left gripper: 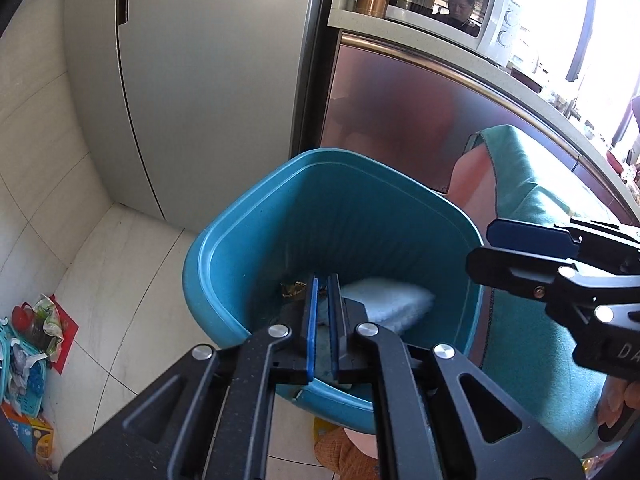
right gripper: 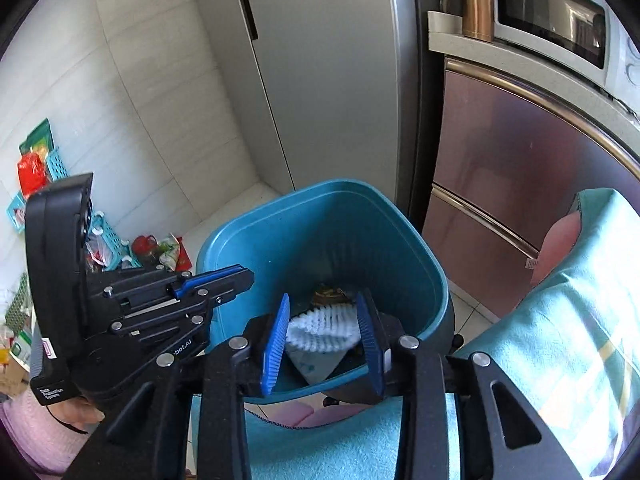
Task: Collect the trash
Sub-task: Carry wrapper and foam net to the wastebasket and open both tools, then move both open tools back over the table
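Step in hand: release of trash into the bin [right gripper: 320, 240]. The right hand-held gripper [right gripper: 322, 344] hangs above the bin mouth, jaws partly apart and gripping nothing. A white wad [right gripper: 320, 326] lies inside the bin on its bottom, beside a brown wrapper [right gripper: 330, 294]. The left hand-held gripper [left gripper: 324, 320], over the bin's near rim, is nearly closed and empty. Next move, by judgement: lift both clear of the bin and seek remaining trash.

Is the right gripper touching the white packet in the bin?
Apart. Right wrist view: right gripper is open, and the white packet lies down inside the bin, clear of both pads.
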`<state>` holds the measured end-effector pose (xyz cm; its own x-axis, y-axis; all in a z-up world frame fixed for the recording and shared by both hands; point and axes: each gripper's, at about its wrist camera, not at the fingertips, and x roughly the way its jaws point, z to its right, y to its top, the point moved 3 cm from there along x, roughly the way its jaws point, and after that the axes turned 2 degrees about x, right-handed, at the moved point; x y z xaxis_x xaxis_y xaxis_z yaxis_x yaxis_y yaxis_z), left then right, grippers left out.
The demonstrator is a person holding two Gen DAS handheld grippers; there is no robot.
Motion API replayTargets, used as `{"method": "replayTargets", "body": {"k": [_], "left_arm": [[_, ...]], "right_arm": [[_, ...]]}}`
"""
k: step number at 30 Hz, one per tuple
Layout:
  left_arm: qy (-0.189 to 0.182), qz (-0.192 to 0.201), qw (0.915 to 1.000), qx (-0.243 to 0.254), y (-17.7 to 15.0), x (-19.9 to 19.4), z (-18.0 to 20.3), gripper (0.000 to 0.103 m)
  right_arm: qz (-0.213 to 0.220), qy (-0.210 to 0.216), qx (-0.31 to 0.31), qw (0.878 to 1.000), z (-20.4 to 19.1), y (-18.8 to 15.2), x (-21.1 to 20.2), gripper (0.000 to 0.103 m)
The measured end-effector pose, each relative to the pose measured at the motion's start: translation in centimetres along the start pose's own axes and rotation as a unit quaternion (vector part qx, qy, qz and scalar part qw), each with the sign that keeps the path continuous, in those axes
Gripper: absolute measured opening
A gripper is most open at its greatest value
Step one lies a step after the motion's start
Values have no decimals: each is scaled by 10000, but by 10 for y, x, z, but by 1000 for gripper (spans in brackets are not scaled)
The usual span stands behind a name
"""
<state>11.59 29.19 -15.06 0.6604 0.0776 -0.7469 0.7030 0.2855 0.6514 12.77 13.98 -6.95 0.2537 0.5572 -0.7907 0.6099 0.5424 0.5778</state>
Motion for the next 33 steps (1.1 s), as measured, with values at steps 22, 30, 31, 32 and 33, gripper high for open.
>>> {"method": "replayTargets", "body": {"k": [22,30,31,32,33], "left_arm": [[-1055,731,9894,674,10,-69,76,35],[-1864,780,9704,1322,1,-87,157,41],[-1969,761,9673,1409,-2,-88,168,42],[-2072,739,9641,1487,-5,-89,179,42],[-2186,707,9606,1563,-8,-91,190,42]], "right_arm": [[984,211,699,9925,42,-59,-112,42],[1462,-187,1232,9814,75,-102,-173,46],[1526,-292,1304,9792,80,-108,-182,47],[1588,-396,1383,9768,85,-115,-190,47],[1653,-498,1482,9738,91,-122,-199,47]]}}
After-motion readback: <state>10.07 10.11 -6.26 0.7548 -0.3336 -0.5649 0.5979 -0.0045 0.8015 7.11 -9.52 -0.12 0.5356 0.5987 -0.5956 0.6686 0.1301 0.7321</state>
